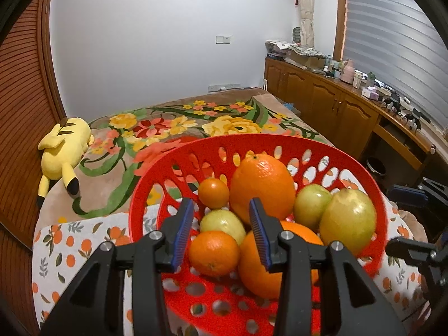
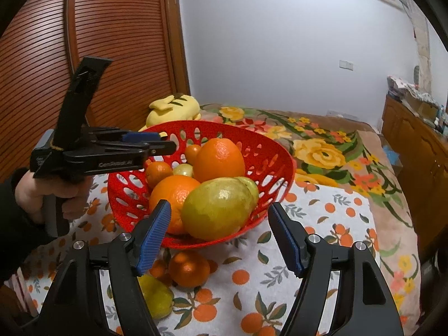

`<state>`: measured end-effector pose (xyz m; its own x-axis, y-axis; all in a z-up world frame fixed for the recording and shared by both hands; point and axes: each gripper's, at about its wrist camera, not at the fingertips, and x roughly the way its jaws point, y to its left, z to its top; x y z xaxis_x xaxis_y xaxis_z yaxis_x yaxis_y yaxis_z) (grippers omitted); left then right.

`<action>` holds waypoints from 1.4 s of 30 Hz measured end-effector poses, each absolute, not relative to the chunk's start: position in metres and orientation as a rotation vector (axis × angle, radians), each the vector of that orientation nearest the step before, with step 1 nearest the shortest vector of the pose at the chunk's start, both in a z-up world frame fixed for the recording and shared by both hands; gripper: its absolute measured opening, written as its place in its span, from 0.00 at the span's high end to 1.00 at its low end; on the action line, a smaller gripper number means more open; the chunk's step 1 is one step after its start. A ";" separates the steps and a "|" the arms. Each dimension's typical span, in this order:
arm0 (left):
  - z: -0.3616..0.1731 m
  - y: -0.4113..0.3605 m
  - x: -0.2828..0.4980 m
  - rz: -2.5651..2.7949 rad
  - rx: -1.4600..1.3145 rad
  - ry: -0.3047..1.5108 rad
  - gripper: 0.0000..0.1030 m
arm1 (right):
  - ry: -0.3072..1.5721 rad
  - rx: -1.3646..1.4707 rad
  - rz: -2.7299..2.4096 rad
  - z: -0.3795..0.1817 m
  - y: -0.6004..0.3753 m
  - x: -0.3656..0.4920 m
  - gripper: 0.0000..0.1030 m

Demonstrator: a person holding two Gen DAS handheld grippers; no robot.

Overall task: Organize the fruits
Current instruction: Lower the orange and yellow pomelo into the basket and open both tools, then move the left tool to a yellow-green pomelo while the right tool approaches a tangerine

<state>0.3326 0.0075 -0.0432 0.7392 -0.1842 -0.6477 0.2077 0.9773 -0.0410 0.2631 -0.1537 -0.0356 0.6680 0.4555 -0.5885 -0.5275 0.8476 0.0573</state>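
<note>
The red basket point(image 2: 268, 168) of oranges and pears sits near the cloth's point(image 2: 322, 224) far edge. The left gripper point(image 1: 222, 231) hovers over it, jaws slightly apart, apparently empty. The right gripper point(image 2: 219, 235) stands apart, empty, above a loose mandarin point(image 2: 189, 268) and pear point(image 2: 156, 296) on the cloth.

Left hand-held gripper point(image 2: 168, 144): black plastic body, blue ribbed pads, pale "GenRobot.AI" lettering on its side, yellow cord tied at the upright stem. Right hand-held gripper point(image 2: 219, 240): matching black arms, silver screw heads. Person's sleeve point(image 2: 11, 218): black.
</note>
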 end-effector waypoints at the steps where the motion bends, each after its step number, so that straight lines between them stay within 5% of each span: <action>1: -0.042 0.009 0.329 -0.216 0.034 0.705 0.58 | 0.628 -0.119 0.549 -0.035 -0.155 0.260 0.28; 16: -0.020 -0.004 0.238 -0.292 0.010 0.650 0.48 | 0.644 -0.088 0.474 -0.052 -0.172 0.203 0.27; 42: -0.086 -0.041 0.198 -0.375 -0.042 0.793 0.45 | 0.702 0.005 0.421 -0.106 -0.198 0.157 0.27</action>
<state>0.1979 -0.0412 -0.0864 0.6395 -0.3444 -0.6873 0.3134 0.9332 -0.1760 0.1570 -0.1980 -0.1062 0.6833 0.3771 -0.6252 -0.3738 0.9162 0.1441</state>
